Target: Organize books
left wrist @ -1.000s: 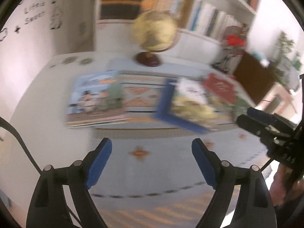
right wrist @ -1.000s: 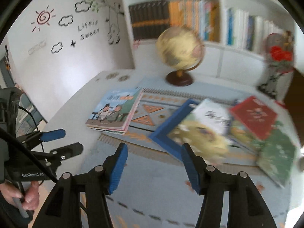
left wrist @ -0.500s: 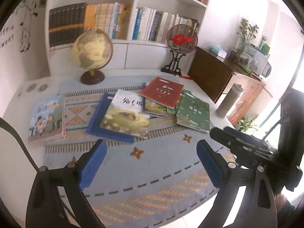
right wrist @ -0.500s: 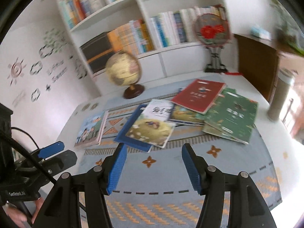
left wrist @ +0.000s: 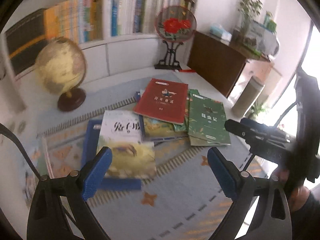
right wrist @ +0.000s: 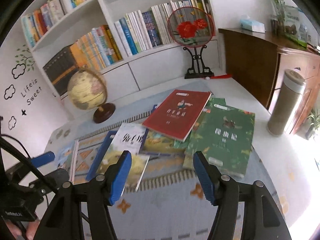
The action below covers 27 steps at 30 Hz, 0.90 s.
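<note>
Red book flat, long axis apparently toward shelves.

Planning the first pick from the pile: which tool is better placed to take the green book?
Right. The green book lies just beyond the right tool; the left tool faces the white book.

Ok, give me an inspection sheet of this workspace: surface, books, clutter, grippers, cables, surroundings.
Surface: white table with patterned blue mat.
Job's things: red book atop overlapping pile; green book; white-and-yellow book over blue book; one book apart, left.
Clutter: globe, fan ornament, flask.
Grippers: left gripper, right gripper open, empty.
Cables: black cable by left gripper.
Surroundings: bookshelf, wooden cabinet.
</note>
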Motion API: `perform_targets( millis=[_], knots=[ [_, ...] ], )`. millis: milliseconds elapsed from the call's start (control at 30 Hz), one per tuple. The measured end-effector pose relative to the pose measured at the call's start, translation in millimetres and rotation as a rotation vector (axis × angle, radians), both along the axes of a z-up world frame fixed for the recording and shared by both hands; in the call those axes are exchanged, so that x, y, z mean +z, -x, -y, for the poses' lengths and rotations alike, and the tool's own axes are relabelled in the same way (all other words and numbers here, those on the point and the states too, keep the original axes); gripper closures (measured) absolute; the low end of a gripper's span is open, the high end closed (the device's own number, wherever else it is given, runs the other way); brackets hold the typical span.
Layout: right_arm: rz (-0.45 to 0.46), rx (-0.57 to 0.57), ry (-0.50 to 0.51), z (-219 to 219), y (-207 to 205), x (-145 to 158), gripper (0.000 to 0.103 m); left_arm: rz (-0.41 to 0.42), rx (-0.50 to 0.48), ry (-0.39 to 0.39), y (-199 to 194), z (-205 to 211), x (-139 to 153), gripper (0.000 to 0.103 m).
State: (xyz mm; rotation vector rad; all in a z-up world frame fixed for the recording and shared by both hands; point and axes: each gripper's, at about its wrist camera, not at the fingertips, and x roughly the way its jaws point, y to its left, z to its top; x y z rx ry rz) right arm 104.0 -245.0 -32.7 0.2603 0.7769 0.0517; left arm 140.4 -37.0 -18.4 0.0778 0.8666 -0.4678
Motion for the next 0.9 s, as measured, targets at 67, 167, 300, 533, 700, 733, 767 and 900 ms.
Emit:
perform_targets(
  millis=[67, 167, 300, 533, 700, 733, 767, 900],
  knots=[
    [-0.035, -0.006, 0.014, 4, -21, -5, 0.041, -0.007, -0.03, 0.002, -25, 2, -3, 0.008],
    [-0.097, -0.021, 0.014, 11, -43, -16, 0.041, -0.033, -0.037, 0.01, -62, 3, -13, 0.007],
    [-0.154, -0.059, 0.051, 22, -61, -31, 0.041, -0.061, -0.035, -0.013, -107, 9, -33, 0.007],
    [-0.199, -0.095, 0.09, 48, -105, -50, 0.041, -0.15, -0.062, 0.027, -167, 25, -72, 0.007],
    [-0.183, -0.116, 0.093, 69, -147, -67, 0.041, -0.186, -0.044, 0.009, -202, 42, -98, 0.007],
    [-0.178, -0.119, 0.089, 73, -155, -70, 0.041, -0.194, -0.038, 0.007, -209, 44, -104, 0.007],
    [-0.178, -0.121, 0.082, 78, -165, -76, 0.041, -0.203, -0.024, 0.001, -218, 48, -112, 0.008],
    [-0.199, -0.11, 0.019, 101, -205, -99, 0.045, -0.226, 0.01, -0.007, -248, 53, -131, 0.008]
  ],
)
